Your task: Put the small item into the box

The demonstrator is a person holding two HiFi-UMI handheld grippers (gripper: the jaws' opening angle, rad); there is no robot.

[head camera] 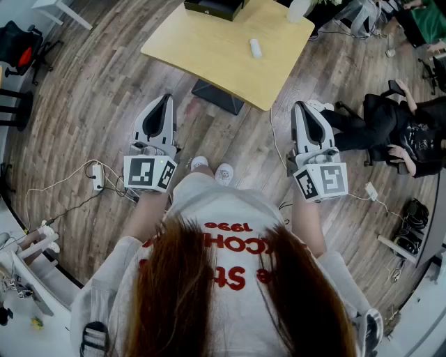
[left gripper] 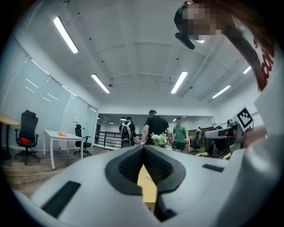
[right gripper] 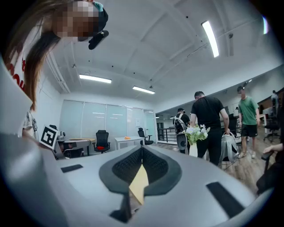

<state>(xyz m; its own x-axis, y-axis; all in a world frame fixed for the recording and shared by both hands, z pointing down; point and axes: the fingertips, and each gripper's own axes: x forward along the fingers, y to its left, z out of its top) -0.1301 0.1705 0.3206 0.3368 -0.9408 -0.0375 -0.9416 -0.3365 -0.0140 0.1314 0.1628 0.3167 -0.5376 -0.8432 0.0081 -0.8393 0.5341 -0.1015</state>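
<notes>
A small white item (head camera: 256,47) lies on the light wooden table (head camera: 216,56) ahead of me. At the table's far edge stands a black box (head camera: 214,7). My left gripper (head camera: 165,99) and right gripper (head camera: 302,106) are held side by side over the floor, short of the table's near edge, both pointing toward it. Each is shut, tips together, with nothing held. In the left gripper view the left gripper (left gripper: 143,146) has its jaws meeting at the tip, with a strip of the table seen past them. The right gripper (right gripper: 142,148) looks the same in its own view.
A white vase of flowers (right gripper: 195,134) stands at the table's far right. A seated person in black (head camera: 401,125) is on the right. A power strip and cables (head camera: 97,178) lie on the floor at left. Several people (left gripper: 156,126) stand beyond the table.
</notes>
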